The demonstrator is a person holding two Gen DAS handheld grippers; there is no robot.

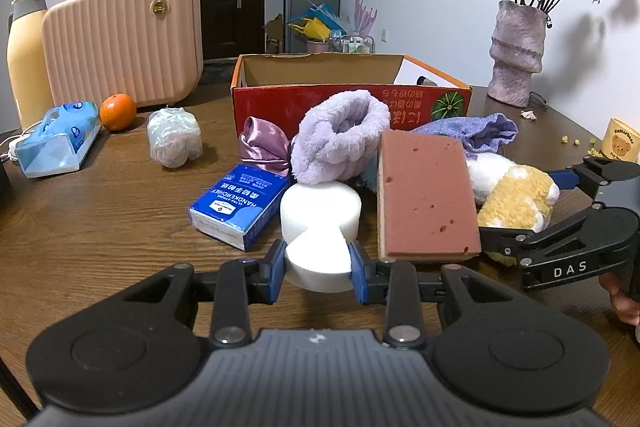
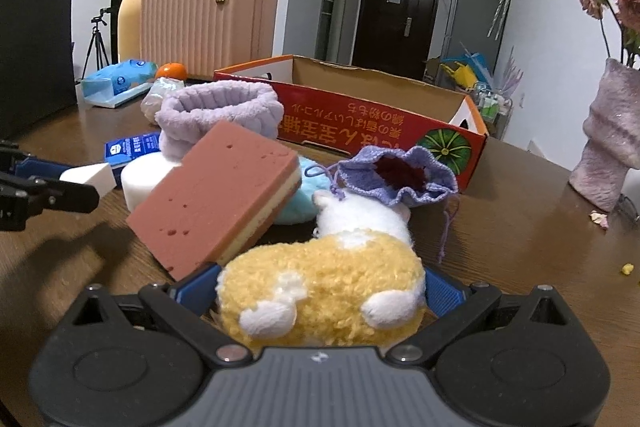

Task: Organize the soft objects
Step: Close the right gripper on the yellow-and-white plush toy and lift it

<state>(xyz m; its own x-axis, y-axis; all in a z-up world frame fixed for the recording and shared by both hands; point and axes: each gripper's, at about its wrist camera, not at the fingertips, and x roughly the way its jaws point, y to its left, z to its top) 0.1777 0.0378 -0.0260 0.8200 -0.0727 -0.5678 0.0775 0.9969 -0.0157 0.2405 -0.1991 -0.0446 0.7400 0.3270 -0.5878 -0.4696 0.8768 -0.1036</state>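
My left gripper (image 1: 318, 263) is shut on a white wedge-shaped sponge (image 1: 316, 259), in front of a white round sponge (image 1: 320, 211). My right gripper (image 2: 320, 291) is shut on a yellow and white plush toy (image 2: 320, 291), also seen in the left wrist view (image 1: 516, 203). A red-brown sponge (image 1: 426, 195) leans on the pile beside it. Behind lie a lilac fluffy headband (image 1: 340, 139), a purple knitted pouch (image 2: 396, 179), a satin scrunchie (image 1: 264, 143) and a light blue plush piece (image 2: 296, 203). An open red cardboard box (image 1: 352, 99) stands behind the pile.
A blue handkerchief pack (image 1: 240, 207), a wrapped bundle (image 1: 174, 139), an orange (image 1: 117, 111) and a blue tissue pack (image 1: 56, 139) lie left. A pink case (image 1: 124, 39) and yellow flask (image 1: 26, 55) stand behind. A flower vase (image 1: 516, 55) and a bear cup (image 1: 622, 145) stand right.
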